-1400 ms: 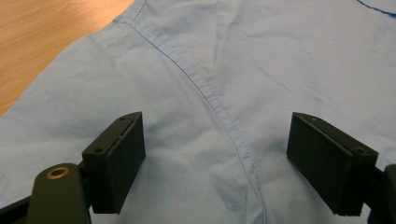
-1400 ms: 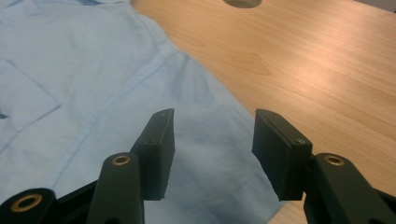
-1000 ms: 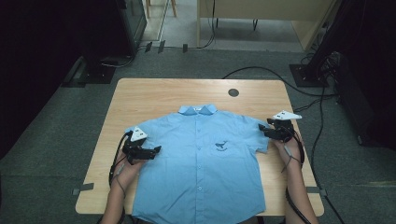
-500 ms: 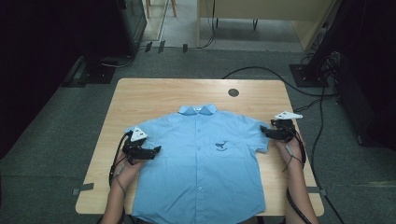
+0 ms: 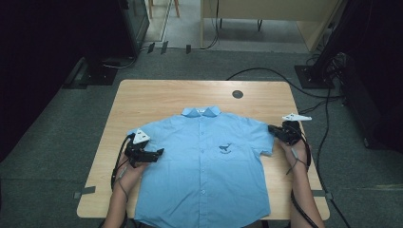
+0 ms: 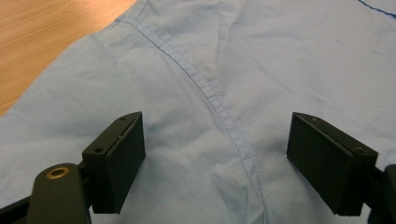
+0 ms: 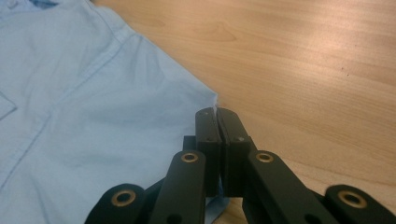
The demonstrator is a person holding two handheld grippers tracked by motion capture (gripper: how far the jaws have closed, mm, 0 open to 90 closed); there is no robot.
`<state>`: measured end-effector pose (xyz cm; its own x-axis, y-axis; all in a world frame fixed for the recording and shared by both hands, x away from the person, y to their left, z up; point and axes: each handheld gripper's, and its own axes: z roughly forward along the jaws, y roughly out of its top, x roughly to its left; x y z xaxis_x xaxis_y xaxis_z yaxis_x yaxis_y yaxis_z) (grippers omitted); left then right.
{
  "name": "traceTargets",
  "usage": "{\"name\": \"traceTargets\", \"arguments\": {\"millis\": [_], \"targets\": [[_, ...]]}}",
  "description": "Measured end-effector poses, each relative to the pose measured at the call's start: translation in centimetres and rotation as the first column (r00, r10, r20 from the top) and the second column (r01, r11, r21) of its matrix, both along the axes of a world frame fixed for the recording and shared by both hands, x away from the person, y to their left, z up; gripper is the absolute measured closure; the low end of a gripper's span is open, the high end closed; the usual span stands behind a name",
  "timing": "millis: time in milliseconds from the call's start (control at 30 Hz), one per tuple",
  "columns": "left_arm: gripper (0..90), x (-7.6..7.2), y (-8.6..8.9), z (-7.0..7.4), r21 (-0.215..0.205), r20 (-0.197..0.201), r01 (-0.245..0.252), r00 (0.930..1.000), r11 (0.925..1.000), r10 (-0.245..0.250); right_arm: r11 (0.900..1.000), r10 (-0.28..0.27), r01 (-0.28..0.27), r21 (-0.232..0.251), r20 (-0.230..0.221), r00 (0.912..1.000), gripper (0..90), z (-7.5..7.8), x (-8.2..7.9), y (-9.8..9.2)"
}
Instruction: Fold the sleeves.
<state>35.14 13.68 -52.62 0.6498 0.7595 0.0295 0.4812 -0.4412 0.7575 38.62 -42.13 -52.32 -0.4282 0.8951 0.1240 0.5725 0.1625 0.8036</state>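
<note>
Grey carpet surrounds a light wooden table [image 5: 157,102], with dark equipment in shadow at the left and black cables [image 5: 285,78] trailing across the floor at the right. On the table lies a light blue short-sleeved shirt [image 5: 204,166], spread flat and buttoned, front up, its collar toward the far edge and its hem reaching the near edge. A small dark emblem [image 5: 225,149] sits on the chest.

The right gripper [image 5: 280,133] is at the tip of the shirt's sleeve on that side. Its jaws have just been closing: a second ago they stood partly apart at the sleeve edge, and now they are pressed together, with the corner of the sleeve hem pinched between them, as the right gripper view shows at the blue cloth [image 7: 116,116] meeting the black tips [image 7: 217,114]. A little blue fabric also shows below the jaws. The hand itself has kept its place beside the sleeve across the three moments.

The left gripper [image 5: 154,155] rests over the other sleeve, near the seam where sleeve joins body. Its jaws stand wide apart, as they did before, and in the left gripper view the stitched seam [image 6: 219,105] runs between the two black pads [image 6: 123,161] with neither pressing the cloth. The shirt lies just as it lay a second ago.

A round dark grommet [image 5: 237,94] is set in the tabletop beyond the collar, well clear of the shirt.
</note>
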Motion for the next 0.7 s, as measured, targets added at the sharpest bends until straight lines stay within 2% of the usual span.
{"name": "traceTargets", "arguments": {"millis": [100,300,700], "targets": [[19.3,0.0,0.0,0.0,0.000,0.000,0.000,1.0000,1.0000,0.000,1.000,0.008,-0.008,-0.010,0.018,0.9998,88.2,0.7,-0.4,0.2],[19.3,0.0,0.0,0.0,0.000,0.000,0.000,1.0000,1.0000,0.000,1.000,0.014,-0.014,0.003,0.013,0.9998,88.2,1.1,-0.4,0.2],[19.3,0.0,0.0,0.0,0.000,0.000,0.000,1.0000,1.0000,0.000,0.997,0.073,-0.072,-0.020,0.033,0.9968,88.2,2.9,-1.2,1.9]]}}
